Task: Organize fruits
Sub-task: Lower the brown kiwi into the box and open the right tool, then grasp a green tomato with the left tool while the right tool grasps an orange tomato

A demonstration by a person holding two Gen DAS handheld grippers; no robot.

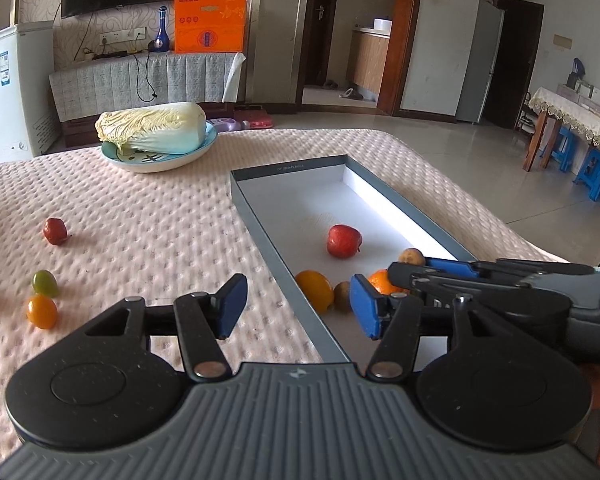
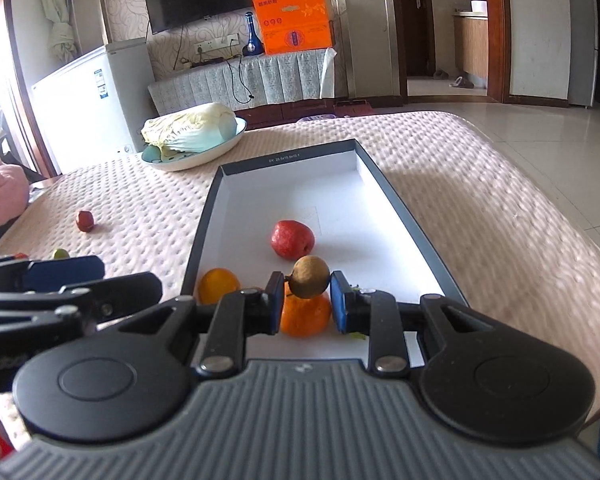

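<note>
A long grey tray (image 1: 260, 220) (image 2: 396, 204) lies on the pink quilted table. In it are a red fruit (image 1: 343, 241) (image 2: 292, 239), a yellow-orange fruit (image 1: 315, 290) (image 2: 218, 285), an orange (image 1: 382, 282) (image 2: 304, 316) and a small brown fruit (image 1: 342, 296). My right gripper (image 2: 307, 298) is shut on another brown fruit (image 2: 310, 282) (image 1: 411, 257), held just above the orange at the tray's near end. My left gripper (image 1: 299, 306) stands open over the tray's near left wall with nothing gripped.
Loose on the cloth to the left are a dark red fruit (image 1: 55, 231) (image 2: 85, 221), a green one (image 1: 45, 282) and an orange one (image 1: 42, 311). A cabbage (image 1: 152, 128) lies on a plate (image 1: 160, 162) at the back. The table drops off to the right.
</note>
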